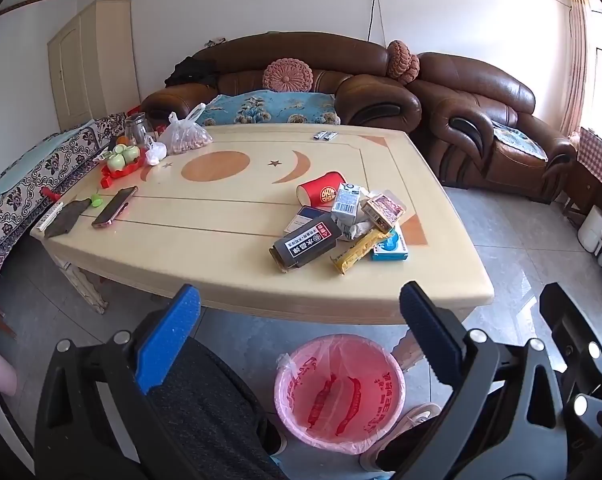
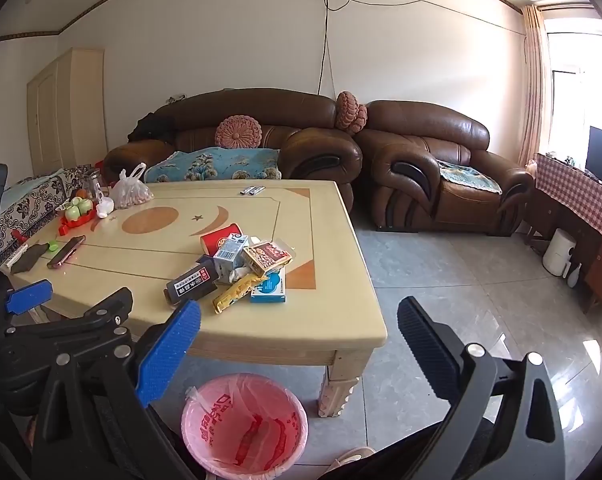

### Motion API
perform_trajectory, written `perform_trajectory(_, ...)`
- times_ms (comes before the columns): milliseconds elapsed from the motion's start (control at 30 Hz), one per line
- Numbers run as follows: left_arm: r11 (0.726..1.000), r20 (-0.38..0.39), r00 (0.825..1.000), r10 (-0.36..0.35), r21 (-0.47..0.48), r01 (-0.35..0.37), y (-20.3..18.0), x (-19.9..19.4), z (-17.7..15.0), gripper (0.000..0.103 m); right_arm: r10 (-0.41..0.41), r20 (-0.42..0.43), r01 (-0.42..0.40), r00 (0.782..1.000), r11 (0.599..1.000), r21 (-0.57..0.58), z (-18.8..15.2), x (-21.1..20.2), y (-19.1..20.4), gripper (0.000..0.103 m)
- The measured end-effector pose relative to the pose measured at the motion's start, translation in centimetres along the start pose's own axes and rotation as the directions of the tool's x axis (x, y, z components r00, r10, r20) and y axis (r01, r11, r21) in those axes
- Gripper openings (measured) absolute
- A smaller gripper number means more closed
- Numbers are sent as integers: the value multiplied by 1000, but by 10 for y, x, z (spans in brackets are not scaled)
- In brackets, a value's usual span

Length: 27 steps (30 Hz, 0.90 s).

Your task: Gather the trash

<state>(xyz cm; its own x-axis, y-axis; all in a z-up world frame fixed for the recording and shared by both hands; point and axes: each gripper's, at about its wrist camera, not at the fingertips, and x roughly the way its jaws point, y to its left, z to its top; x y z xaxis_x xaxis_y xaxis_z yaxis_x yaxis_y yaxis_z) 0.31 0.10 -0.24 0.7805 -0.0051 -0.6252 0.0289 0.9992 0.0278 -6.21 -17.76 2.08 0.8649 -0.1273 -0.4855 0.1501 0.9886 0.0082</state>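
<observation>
trash pile [image 1: 341,220] sits on the bench [image 1: 221,264] toward its right near corner, well apart from both tools and ahead of them. left tool [image 1: 299,312] released, fingers spread wide, nothing between them; right tool [image 2: 299,334] likewise released and empty. black box [image 1: 305,245] lies nearest, its long axis slanting up to the right. judged: pile lies roughly dead ahead of the left tool. pink-lined bin [image 1: 339,394] stands on the floor below the near edge.

White walls, grey tiled floor [image 2: 481,280], brown leather sofa [image 2: 241,136] and armchair [image 2: 441,160], daylight from curtained window [image 2: 569,80] right.
</observation>
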Motion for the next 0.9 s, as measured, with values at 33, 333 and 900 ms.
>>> perform_trajectory(33,1000,0,1000,0,0,0,0,0,0,98,0,0,0,1000,1000,-1,1,1,1,97)
perform_trajectory(333,1000,-1,1000,-10,-11,10,1,-1,-4,98,-8,9,8,1000,1000,-8,0,-1,5,97)
perform_trajectory(900,1000,-2,1000,-7,-14,7,0,0,-3,98,1,1,-1,1000,1000,-3,2,0,4,97)
